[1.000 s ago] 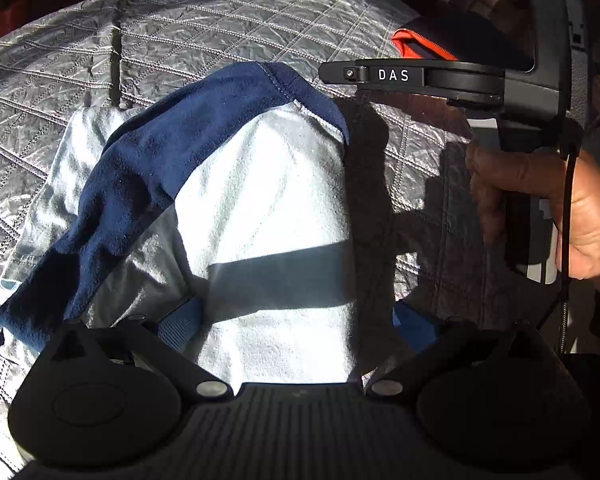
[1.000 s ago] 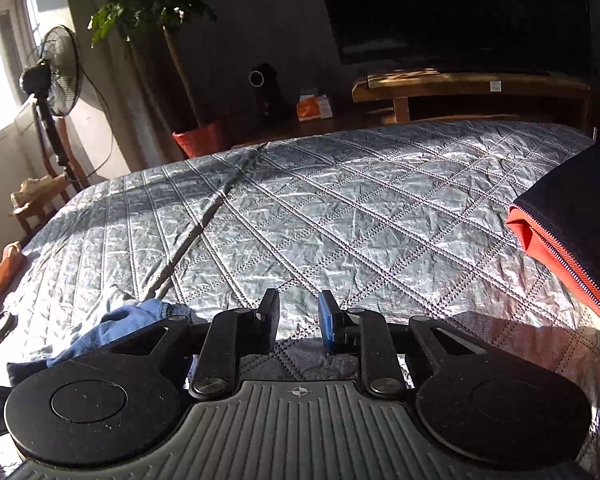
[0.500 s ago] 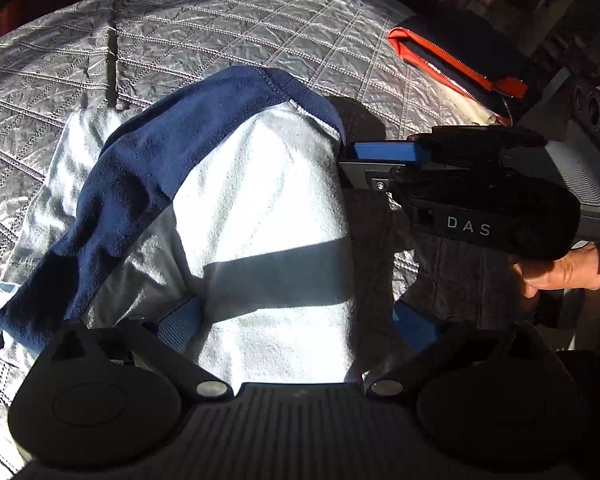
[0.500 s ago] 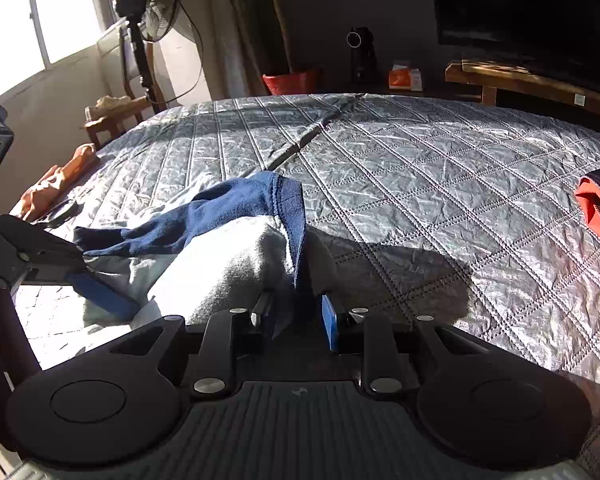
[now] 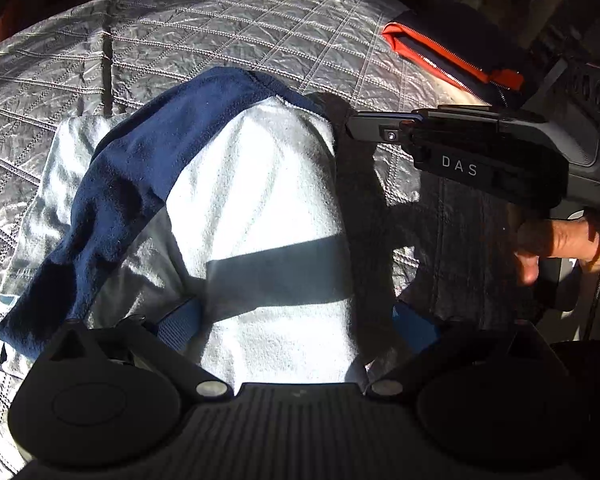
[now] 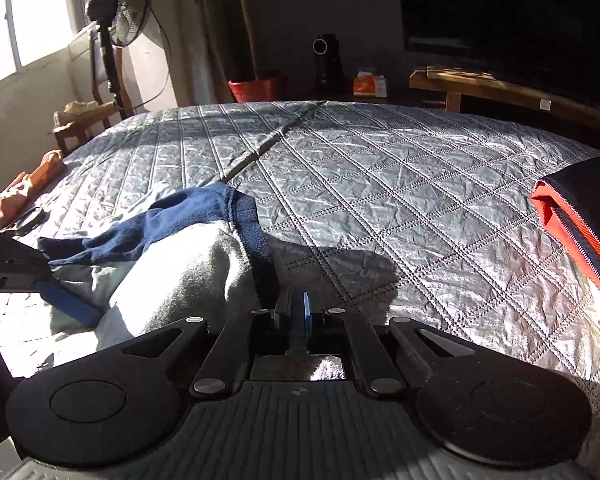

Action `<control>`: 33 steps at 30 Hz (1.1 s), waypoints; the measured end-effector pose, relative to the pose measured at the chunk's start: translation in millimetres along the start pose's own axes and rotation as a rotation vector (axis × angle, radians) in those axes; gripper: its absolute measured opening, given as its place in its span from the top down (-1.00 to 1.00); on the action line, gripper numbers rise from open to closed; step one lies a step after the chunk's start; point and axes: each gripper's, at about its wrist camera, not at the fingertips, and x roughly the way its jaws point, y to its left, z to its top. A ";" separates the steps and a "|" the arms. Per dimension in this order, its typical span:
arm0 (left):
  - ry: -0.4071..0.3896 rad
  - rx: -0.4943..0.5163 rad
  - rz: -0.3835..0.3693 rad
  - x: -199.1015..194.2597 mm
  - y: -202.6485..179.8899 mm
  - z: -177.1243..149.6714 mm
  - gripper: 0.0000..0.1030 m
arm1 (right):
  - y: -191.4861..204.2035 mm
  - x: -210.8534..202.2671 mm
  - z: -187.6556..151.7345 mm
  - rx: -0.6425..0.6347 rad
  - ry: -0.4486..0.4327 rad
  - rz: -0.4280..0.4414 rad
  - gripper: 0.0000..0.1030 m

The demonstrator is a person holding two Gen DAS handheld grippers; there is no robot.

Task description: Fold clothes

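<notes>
Pale grey-white garment (image 5: 260,208) with a navy sleeve (image 5: 140,184) lies bunched on the near left part of a quilted silver bedspread (image 5: 204,32). Sleeve drapes over the top of the mound and runs down its left side; a flatter pale layer spreads beyond it toward the left edge of the bed. Navy cuff edge (image 6: 256,236) falls down the mound's right side, straight toward the right gripper (image 6: 298,312). Left gripper (image 5: 296,324): spread wide, blue pads on either side of the garment's near end, cloth between them; whether the pads press the cloth, cannot tell. Right gripper: jaws closing, nearly pressed together, a dark strip of the navy edge appears caught between the pads, though that spot sits in shadow. In the left wrist view its tip meets the garment's right edge at the navy band; a hand (image 5: 556,240) grips the handle. Open room: broad bare stretch of bedspread beyond and to the right of the garment, sunlit, crossed by the gripper's shadow. Right edge of bed holds a dark folded item with orange trim and a zipper (image 6: 572,216), well apart from the garment. Orange cloth (image 6: 24,192) at the far left edge. Beyond the bed: standing fan (image 6: 116,12), red plant pot (image 6: 256,90), wooden bench (image 6: 500,88). Writing: "DAS" on the right gripper's side (image 5: 460,165).
</notes>
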 end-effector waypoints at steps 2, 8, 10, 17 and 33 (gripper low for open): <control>-0.001 -0.016 -0.012 -0.7 2.8 0.5 -0.94 | 2.7 3.5 -2.6 0.006 -0.003 0.025 0.78; -0.006 -0.045 -0.035 -2.6 8.1 0.1 -0.94 | -2.9 30.4 8.5 0.030 -0.020 -0.099 0.34; 0.004 -0.115 -0.080 -5.2 19.1 3.9 -0.93 | -6.7 26.9 16.2 0.047 -0.025 -0.156 0.31; 0.042 -0.550 -0.315 -12.3 107.9 16.3 -0.38 | -9.5 -14.0 25.2 0.303 -0.052 -0.124 -0.37; -0.245 -0.815 -0.066 -85.8 226.5 29.7 -0.64 | 216.5 -4.3 4.9 -0.315 0.147 -0.082 -0.34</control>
